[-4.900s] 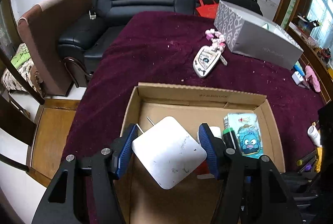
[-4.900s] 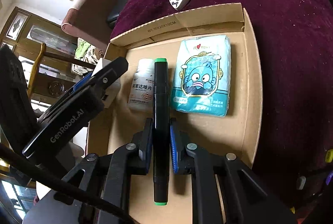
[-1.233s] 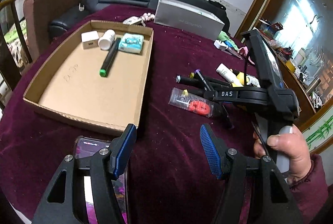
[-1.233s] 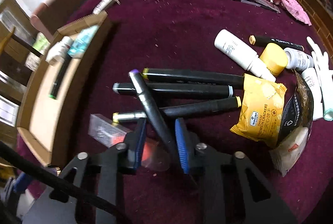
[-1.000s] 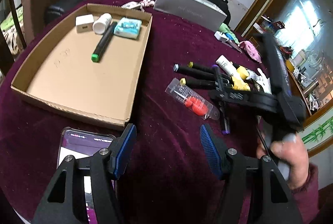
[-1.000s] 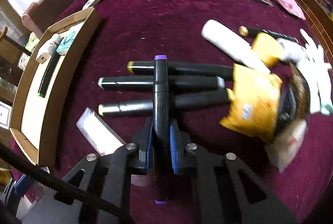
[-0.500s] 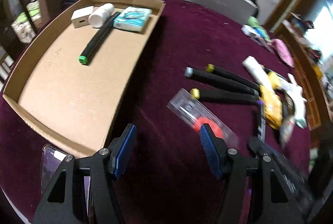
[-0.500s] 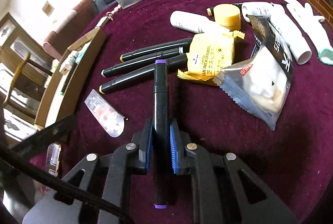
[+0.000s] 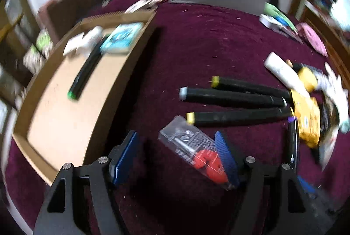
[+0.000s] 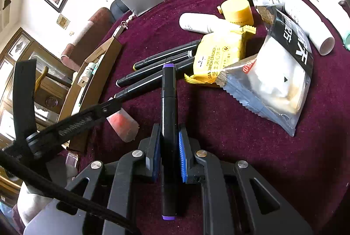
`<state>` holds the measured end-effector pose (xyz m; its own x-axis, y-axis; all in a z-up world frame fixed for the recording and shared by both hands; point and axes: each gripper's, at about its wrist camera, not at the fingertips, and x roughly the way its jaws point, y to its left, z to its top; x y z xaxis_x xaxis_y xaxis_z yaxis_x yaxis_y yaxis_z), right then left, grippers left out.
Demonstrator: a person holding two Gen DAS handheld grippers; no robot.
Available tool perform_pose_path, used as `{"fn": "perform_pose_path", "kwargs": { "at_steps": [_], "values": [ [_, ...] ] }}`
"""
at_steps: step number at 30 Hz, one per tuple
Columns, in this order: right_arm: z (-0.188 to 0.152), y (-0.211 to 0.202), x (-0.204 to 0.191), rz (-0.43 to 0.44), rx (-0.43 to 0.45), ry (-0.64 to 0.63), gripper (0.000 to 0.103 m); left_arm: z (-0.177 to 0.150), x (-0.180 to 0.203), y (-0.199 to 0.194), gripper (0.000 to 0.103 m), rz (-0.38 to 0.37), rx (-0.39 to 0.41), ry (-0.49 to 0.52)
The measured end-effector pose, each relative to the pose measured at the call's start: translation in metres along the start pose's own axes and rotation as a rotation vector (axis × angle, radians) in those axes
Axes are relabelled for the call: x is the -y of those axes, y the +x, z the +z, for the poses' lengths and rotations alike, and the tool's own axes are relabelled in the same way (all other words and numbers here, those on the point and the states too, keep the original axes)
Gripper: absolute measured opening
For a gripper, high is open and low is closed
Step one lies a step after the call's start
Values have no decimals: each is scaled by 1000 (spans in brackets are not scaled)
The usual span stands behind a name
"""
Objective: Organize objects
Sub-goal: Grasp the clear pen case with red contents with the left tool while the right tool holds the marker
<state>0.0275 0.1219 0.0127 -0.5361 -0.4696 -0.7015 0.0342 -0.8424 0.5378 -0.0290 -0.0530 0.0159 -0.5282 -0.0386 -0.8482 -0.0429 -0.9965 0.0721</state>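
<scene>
right gripper clamps black purple-capped marker at frame centre; left gripper, jaws just widening, straddles clear plastic red-filled packet at lower centre, right pad touching: risk of the skewed packet slipping aside on closing.

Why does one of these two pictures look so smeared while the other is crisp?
Left wrist view: motion blur smears the cardboard tray and the markers, worst toward the edges. Right wrist view: sharp, and the lettering on the yellow cracker packet is readable. Both bulge like a fisheye, with dark corners.
</scene>
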Motion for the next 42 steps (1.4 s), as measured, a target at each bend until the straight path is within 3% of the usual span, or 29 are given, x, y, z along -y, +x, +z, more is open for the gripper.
{"fn": "perform_pose_path", "kwargs": {
  "at_steps": [1,3,7,11,18,20,21,22,23,25,28,31,33,38,42],
  "values": [
    [0,0,1,1,1,2,12,-1,5,-1,66,0,6,43],
    [-1,-1,1,-6,6,1,12,-7,12,-5,55,-16,22,119],
    [-2,-2,-2,-30,15,-14,12,-10,5,-11,50,-60,0,144],
    [-3,-1,-3,-36,17,-19,12,-18,-12,-16,50,-97,-34,127],
    [-4,0,-5,-46,21,-28,12,-29,-14,-19,58,-77,-33,92],
    [-5,0,-5,-47,24,-28,12,-34,-6,-14,56,-128,-51,115],
    [-4,1,-6,-46,23,-27,12,-36,0,-13,54,-139,-48,147],
    [-4,1,-5,-45,24,-26,12,-38,4,-17,35,-150,-19,178],
    [-3,1,-5,-45,24,-26,12,-39,8,-19,29,-183,-17,206],
    [-4,2,-5,-50,27,-31,12,-38,8,-20,26,-202,-29,202],
    [-4,1,-6,-60,29,-42,12,-36,4,-20,26,-217,-38,191],
    [-4,1,-5,-61,30,-43,12,-41,0,-23,28,-172,-44,192],
    [-4,1,-6,-63,30,-46,12,-51,1,-29,32,-139,-46,206],
    [-3,1,-5,-68,33,-51,12,-70,0,-40,54,-84,-45,216],
    [-4,2,-8,-71,36,-63,15,-81,6,-44,57,-57,1,258]
  ]
}}
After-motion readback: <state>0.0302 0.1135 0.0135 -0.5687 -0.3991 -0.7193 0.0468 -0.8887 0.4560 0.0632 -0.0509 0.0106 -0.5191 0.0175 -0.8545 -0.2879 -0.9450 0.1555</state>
